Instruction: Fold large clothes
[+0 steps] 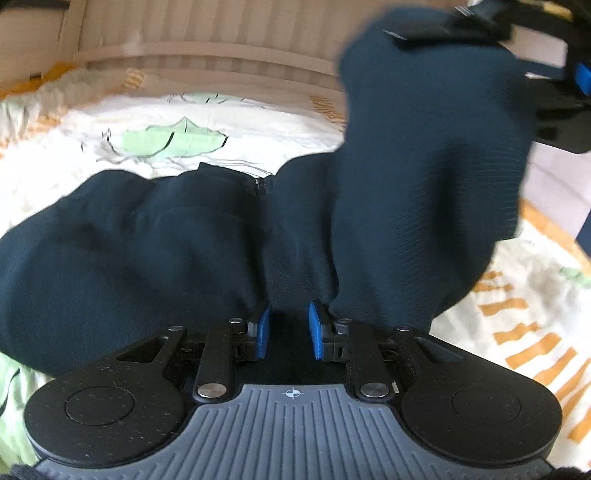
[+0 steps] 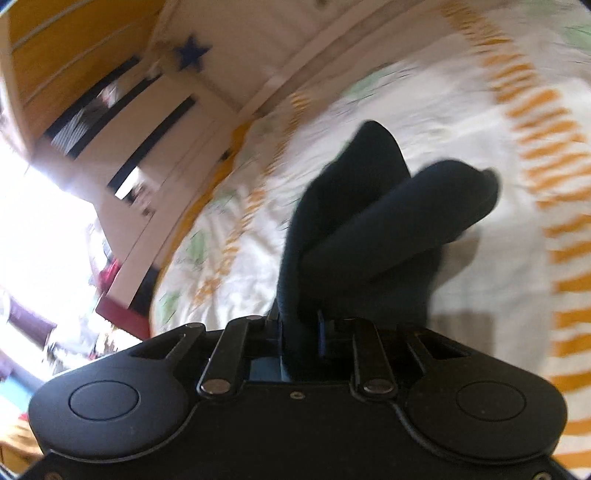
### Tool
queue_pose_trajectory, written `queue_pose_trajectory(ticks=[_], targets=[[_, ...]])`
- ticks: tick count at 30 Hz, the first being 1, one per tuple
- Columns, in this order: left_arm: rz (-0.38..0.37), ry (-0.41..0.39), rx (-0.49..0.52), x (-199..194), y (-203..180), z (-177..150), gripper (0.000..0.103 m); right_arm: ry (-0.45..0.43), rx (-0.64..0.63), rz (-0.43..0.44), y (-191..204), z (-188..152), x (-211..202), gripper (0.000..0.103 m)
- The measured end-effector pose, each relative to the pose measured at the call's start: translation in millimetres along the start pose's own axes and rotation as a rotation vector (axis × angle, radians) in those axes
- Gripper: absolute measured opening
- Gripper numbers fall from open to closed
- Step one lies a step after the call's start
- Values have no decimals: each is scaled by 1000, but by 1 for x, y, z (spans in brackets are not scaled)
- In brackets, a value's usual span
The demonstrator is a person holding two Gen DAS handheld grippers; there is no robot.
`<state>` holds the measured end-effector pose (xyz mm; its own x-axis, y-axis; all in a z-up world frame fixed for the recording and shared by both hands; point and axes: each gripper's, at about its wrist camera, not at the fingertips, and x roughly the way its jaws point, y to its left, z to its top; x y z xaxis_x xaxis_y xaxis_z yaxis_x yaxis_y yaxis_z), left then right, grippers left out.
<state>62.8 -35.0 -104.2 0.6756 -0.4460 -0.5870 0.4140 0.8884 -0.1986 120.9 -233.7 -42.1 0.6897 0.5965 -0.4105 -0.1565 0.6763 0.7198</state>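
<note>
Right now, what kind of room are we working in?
Most likely a bedroom. The dark garment lies on a bedspread printed with green leaves and orange stripes, a ribbed beige headboard stands behind it, and pale shelving lines the wall.

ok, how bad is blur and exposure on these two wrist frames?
Left wrist: the lifted part of the dark garment and the right gripper smear at upper right; the left gripper is sharp. Right wrist: the bedspread and shelves streak with motion; the window blows out white.
</note>
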Motion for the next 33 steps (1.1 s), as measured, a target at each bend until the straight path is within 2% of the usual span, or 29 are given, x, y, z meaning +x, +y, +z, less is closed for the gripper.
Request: queue_pose_trajectory(ticks=[5, 9, 15, 18, 20, 23, 25, 26, 30, 33], targets=[[-17, 16, -61, -25, 25, 5, 20, 107, -63, 54, 35, 0, 60, 27], [21, 26, -81, -55, 48, 7, 21, 200, -94, 68, 51, -11, 108, 27], [60, 60, -108, -85, 76, 11, 21, 307, -79, 45, 46, -32, 167, 29], [67, 59, -118, -98, 80, 11, 21, 336, -58, 41, 37, -42, 186, 33], [73, 50, -111, -106, 78, 11, 21, 340, -51, 48, 37, -45, 195, 36], [57, 32, -88, -113, 69, 12, 21, 329, -59, 108, 41, -44, 191, 54], [40, 5, -43, -118, 61, 15, 21, 313, -50, 176, 45, -40, 183, 74], [32, -12, -20, -120, 56, 16, 21, 299, -53, 204, 49, -38, 177, 78], [-20, -85, 70, -124, 35, 26, 21, 216, -100, 274, 64, -23, 145, 80], [-45, -127, 116, -118, 23, 33, 22, 122, -140, 266, 66, -10, 115, 82]])
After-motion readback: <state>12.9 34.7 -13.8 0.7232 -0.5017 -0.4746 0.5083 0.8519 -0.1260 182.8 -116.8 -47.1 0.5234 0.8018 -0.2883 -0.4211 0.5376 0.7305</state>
